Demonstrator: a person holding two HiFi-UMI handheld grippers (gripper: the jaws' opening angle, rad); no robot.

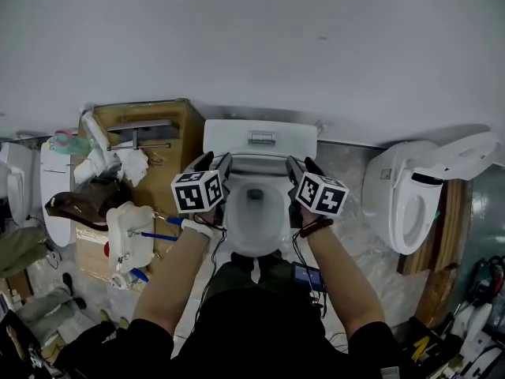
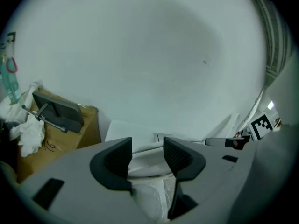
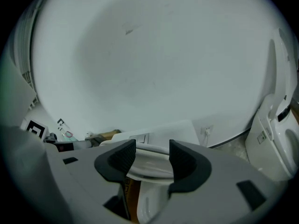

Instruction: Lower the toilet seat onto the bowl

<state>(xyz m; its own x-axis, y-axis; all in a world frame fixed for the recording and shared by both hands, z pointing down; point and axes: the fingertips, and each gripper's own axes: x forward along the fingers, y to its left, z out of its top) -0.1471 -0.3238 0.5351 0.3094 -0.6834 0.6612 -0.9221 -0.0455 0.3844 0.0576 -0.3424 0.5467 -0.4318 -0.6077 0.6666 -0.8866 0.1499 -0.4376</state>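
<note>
White plastic toilet seat (image 1: 254,248) looks flat on the white ceramic bowl (image 1: 254,212). Left gripper (image 1: 213,163) and right gripper (image 1: 303,166) flank its rear sides, both with jaws wide apart and gripping nothing; seat edge shows between them. Best now: check seat sits flush, then lift both clear evenly without nudging it.

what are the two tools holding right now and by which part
Nothing is held. The left tool and the right tool both have their jaws apart; the toilet seat shows beyond each gap, with no pad pressing on it.
</note>
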